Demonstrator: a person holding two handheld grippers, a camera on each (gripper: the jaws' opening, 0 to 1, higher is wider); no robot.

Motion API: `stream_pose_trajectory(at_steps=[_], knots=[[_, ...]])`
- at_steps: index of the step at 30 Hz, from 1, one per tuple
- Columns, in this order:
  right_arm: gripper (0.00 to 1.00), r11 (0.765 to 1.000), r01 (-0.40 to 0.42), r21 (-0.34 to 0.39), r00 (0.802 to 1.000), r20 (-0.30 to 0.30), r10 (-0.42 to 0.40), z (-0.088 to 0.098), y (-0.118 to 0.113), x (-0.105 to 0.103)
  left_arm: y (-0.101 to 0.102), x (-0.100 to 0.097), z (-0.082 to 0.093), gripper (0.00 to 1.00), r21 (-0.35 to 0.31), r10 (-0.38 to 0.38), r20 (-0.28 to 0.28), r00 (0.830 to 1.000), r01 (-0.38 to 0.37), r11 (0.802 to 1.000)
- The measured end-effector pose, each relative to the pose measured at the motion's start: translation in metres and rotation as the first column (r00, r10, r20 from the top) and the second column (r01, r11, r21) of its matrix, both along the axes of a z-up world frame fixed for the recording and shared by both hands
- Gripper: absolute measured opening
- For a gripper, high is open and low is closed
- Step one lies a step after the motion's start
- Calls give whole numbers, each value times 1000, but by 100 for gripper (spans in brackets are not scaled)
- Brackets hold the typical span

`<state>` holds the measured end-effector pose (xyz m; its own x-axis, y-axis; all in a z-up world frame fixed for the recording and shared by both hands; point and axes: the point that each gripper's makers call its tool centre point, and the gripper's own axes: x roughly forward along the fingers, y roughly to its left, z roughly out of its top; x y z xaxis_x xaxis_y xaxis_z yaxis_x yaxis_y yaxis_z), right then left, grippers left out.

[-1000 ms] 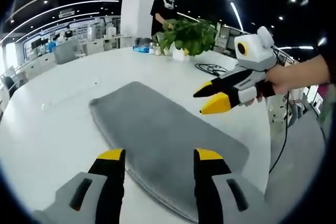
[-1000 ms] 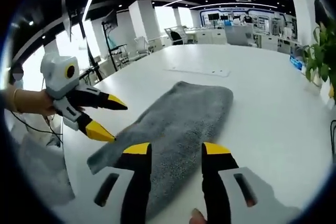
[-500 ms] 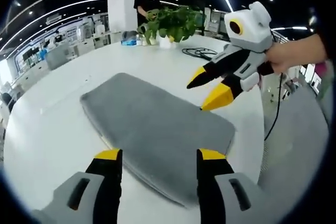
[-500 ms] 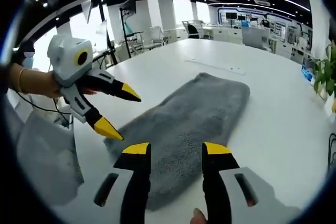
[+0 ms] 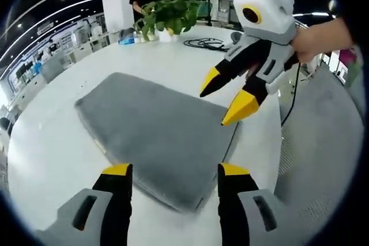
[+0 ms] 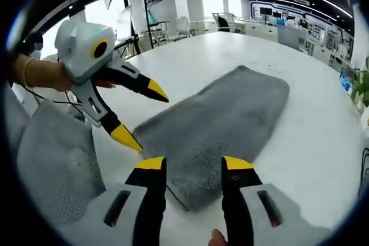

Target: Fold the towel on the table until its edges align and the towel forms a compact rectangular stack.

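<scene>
Towel: grey towel (image 5: pixel 155 133) laid flat on the white tabletop (image 5: pixel 46 142), near end below both tools.
Left tool (image 5: pixel 173 172): jaws spread, nothing held.
Right tool (image 6: pixel 187 165): jaws spread, nothing held.
Technique: both near corners should be pinched together, then lifted evenly.

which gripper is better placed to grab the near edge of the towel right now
Roughly even, slightly the right. Both grippers, left and right, hang open over the grey towel's near end; the right's jaws straddle its corner.
</scene>
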<state>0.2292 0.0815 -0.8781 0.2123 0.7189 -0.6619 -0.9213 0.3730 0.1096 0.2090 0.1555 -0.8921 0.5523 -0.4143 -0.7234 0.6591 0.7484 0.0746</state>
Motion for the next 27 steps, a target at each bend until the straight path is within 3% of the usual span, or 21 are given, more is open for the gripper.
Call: stream_pose_trajectory(at_steps=[4, 9, 16, 27], knots=[[35, 1000, -20, -14, 1000, 0, 20, -4, -2, -10, -5, -9, -5, 61, 6, -28, -10, 1000, 28, 1000], [30, 999, -39, -27, 999, -19, 39, -11, -5, -23, -17, -14, -3, 50, -28, -67, 6, 998, 67, 997], [24, 994, -88, -63, 996, -15, 87, -19, -7, -33, -29, -20, -9, 35, -9, -131, 0, 991, 131, 991], [23, 981, -142, -133, 990, -6, 142, -35, -8, -35, -32, -21, -23, 31, 81, -212, -36, 977, 214, 973]])
